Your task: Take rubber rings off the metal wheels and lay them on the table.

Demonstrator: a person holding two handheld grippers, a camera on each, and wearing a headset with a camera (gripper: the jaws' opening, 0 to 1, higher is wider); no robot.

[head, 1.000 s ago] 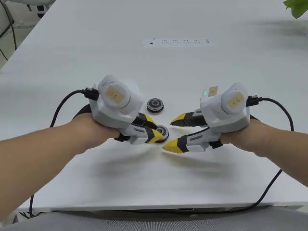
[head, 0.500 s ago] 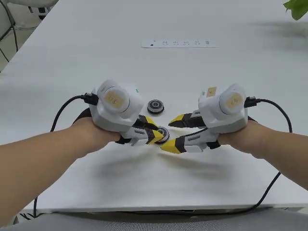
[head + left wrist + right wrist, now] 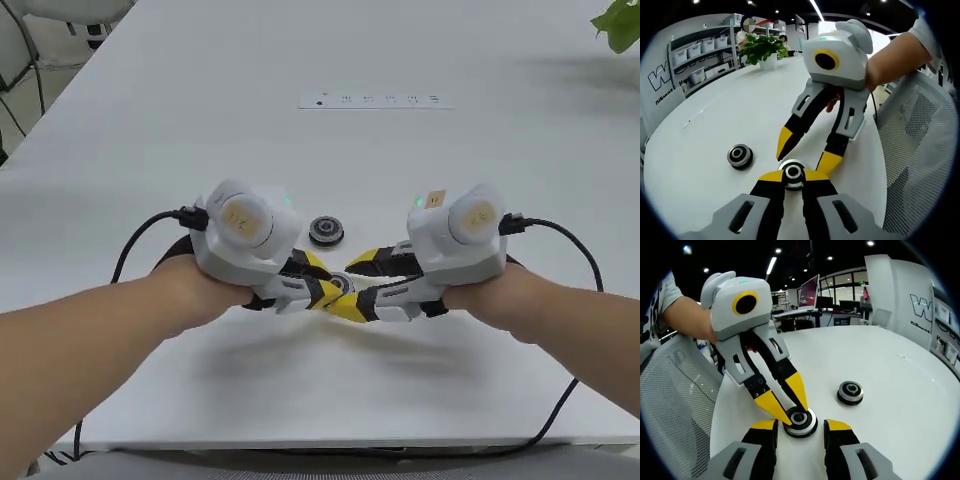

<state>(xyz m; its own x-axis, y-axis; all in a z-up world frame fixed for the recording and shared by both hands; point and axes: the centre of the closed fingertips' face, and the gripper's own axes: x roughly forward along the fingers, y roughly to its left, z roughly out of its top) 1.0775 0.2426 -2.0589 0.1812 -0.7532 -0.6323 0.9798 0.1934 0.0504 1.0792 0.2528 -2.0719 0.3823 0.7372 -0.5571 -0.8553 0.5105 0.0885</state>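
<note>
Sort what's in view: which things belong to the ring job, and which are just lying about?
Job: near wheel, clamped in left gripper; right gripper, open, facing it; far wheel, on the table.
Lying about: power strip; potted plant.

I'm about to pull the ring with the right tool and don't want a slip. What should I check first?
1. Left tool shut on the near wheel: ok.
2. Right tool open, jaws either side of that wheel: ok.
3. Right tool touching the rubber ring: cannot tell.
4. Second wheel apart from both tools: ok.
5. Bare table beside the wheel for the ring: ok.
</note>
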